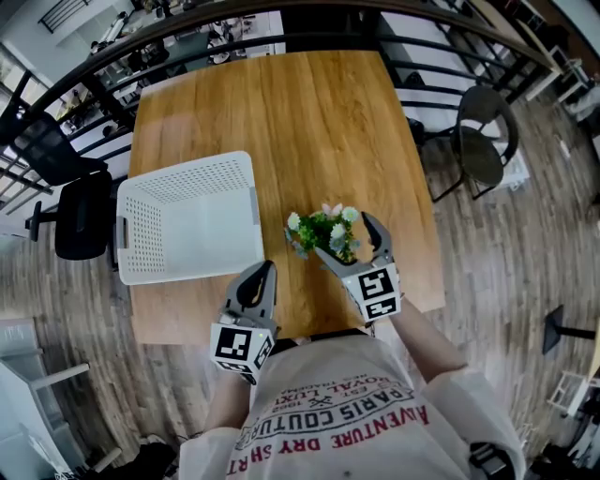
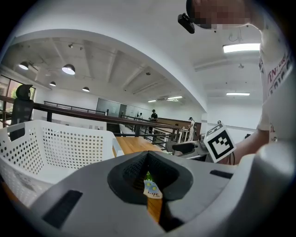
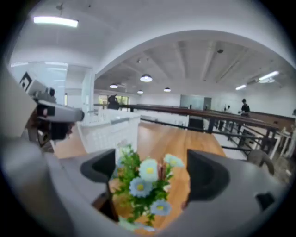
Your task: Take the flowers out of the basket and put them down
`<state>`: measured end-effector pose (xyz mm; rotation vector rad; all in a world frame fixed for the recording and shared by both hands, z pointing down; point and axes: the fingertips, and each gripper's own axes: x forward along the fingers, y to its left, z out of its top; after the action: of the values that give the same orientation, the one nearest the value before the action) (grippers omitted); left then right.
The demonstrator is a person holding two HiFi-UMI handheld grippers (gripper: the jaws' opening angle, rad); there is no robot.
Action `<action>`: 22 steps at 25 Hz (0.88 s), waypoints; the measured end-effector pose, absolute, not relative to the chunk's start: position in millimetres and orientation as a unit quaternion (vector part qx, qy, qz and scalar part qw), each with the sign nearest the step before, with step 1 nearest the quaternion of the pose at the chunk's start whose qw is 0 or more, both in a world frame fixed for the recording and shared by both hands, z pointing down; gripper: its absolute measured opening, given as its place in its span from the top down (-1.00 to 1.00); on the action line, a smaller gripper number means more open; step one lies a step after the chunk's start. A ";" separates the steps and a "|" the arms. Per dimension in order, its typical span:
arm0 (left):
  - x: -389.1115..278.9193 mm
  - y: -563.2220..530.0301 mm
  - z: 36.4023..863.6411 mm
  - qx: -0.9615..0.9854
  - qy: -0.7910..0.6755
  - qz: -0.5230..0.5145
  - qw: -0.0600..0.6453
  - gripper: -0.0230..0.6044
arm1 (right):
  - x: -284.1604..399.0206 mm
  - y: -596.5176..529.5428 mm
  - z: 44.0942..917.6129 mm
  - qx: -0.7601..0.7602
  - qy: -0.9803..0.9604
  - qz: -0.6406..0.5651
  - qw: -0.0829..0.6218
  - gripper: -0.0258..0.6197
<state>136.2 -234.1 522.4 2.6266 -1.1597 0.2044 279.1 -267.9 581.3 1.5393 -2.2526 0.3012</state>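
Note:
A small bunch of pale blue and white flowers point(image 1: 322, 228) with green leaves stands on the wooden table point(image 1: 300, 112), just right of the white perforated basket point(image 1: 183, 173). My right gripper point(image 1: 344, 236) is open, its jaws wide on either side of the bunch. In the right gripper view the flowers point(image 3: 143, 183) fill the gap of the right gripper point(image 3: 150, 173) and the basket point(image 3: 108, 132) sits behind on the left. My left gripper point(image 1: 263, 272) is shut and holds nothing, near the basket's front right corner. In its own view the left gripper point(image 2: 148, 157) points past the basket point(image 2: 60, 143).
The table's near edge runs just in front of both grippers. Black chairs point(image 1: 75, 211) stand left of the table and a round dark chair point(image 1: 483, 145) to its right. A dark railing point(image 1: 234, 23) curves behind the far edge.

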 end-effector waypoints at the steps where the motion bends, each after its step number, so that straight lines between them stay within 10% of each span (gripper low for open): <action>1: 133.6 -235.7 516.7 0.905 -0.400 0.065 0.128 0.88 | 277.0 -269.4 566.0 0.556 -0.804 0.104 0.182 -0.66; 8: 93.2 -243.6 478.8 0.903 -0.414 0.031 0.109 0.88 | 244.4 -266.9 503.0 0.574 -0.805 0.052 0.137 -0.45; 10: 77.5 -244.9 470.9 0.903 -0.417 0.030 0.101 0.88 | 246.0 -266.3 492.9 0.614 -0.779 0.047 0.119 0.76; 22: -33.1 -266.8 439.1 0.887 -0.457 0.017 0.060 0.88 | 142.8 -274.0 459.7 0.575 -0.813 0.054 0.077 0.82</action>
<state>-33.1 -266.8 439.1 2.6847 -1.3838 0.0518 142.8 -274.0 459.7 1.7217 -2.4359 0.1612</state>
